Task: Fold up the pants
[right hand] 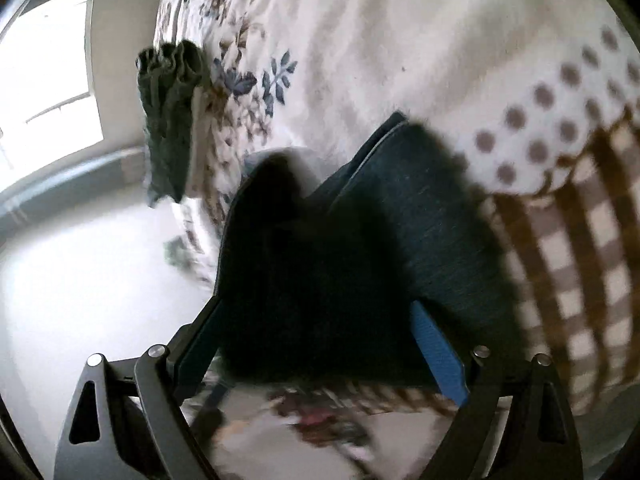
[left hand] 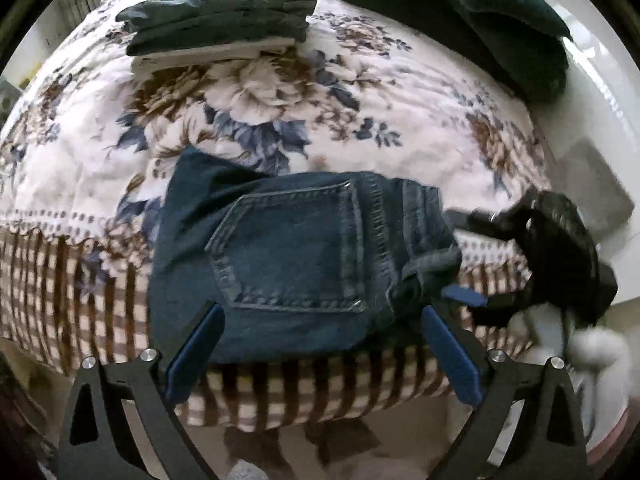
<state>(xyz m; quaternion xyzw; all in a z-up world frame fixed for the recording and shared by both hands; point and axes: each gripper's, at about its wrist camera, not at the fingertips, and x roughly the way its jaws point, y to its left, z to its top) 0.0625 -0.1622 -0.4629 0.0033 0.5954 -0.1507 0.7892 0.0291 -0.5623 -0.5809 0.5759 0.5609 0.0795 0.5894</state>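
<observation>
A pair of folded blue jeans lies at the near edge of the bed, back pocket up. My left gripper is open, its blue pads on either side of the jeans' near edge. My right gripper shows at the jeans' right end in the left wrist view, its fingers spread around the waistband. In the right wrist view the right gripper is open with the dark jeans between its pads; the view is blurred.
A floral bedspread with a brown checked border covers the bed. A stack of folded dark pants sits at the far left, also seen in the right wrist view. A dark green garment lies far right.
</observation>
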